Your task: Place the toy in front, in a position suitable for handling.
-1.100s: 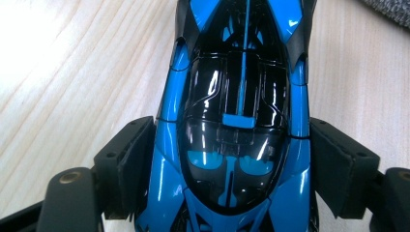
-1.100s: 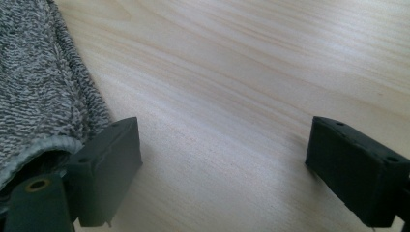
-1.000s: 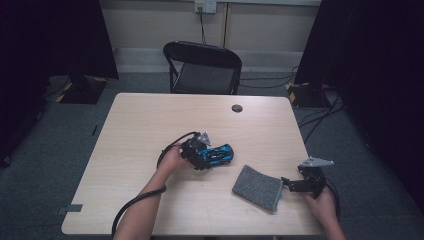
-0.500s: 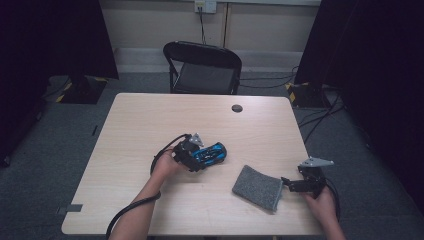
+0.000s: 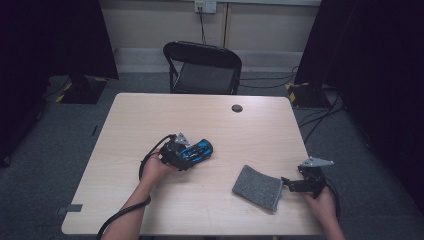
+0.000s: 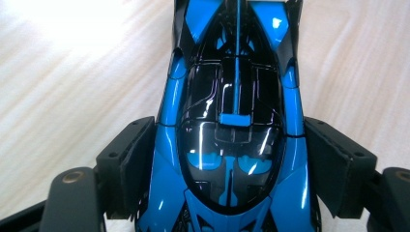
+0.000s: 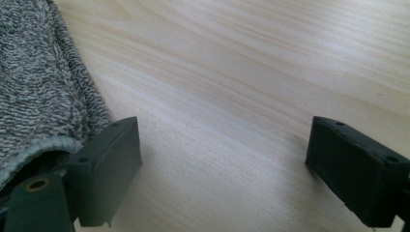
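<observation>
Honestly, my left gripper [image 5: 186, 153] clamps the blue car [image 5: 196, 150] on the table [image 5: 150, 115] at its 9 o'clock side, and my right gripper [image 5: 289, 184] gapes empty beside the cloth [image 5: 257, 187], so the glossy car may slip out.

A black folding chair [image 5: 202, 67] is standing at the far edge of the table [image 5: 150, 115], facing it. A small dark disc [image 5: 237, 108] is lying on the tabletop near that edge. Cables [image 5: 320, 112] are trailing over the grey carpet at right. A wall outlet [image 5: 205, 6] is showing behind.
</observation>
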The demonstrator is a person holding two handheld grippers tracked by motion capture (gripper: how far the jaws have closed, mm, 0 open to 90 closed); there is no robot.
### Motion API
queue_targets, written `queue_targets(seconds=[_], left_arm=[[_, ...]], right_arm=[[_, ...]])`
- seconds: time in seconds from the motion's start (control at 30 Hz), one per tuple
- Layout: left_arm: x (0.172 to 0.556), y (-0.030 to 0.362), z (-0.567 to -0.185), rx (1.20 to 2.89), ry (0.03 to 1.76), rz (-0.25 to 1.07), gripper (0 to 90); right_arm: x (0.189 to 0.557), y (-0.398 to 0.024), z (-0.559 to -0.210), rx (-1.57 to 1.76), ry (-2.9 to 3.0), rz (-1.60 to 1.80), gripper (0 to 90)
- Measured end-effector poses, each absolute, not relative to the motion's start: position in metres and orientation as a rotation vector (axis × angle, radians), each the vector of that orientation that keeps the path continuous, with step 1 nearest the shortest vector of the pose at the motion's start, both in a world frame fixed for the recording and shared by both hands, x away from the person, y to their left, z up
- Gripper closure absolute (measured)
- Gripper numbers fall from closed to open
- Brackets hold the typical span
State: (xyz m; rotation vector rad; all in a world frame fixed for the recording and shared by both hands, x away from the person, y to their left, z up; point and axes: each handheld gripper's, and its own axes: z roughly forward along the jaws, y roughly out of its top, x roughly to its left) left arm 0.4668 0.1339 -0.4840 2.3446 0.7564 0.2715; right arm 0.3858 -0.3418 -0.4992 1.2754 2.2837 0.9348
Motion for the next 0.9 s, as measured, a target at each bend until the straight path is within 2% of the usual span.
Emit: queue_targets(seconds=[0.23, 0.9], left_arm=[[0.4703, 0.1307, -0.4851, 2.309, 0.843, 0.274, 24.3], [0.4690, 0.1267, -0.4908, 2.285, 0.877, 0.291, 24.2]], right_arm=[[0.3858, -0.3418, -0.4992, 1.275, 2.283, 0.934, 11.5], [0.3858, -0.3419, -0.4992, 1.275, 2.283, 0.934, 11.5]])
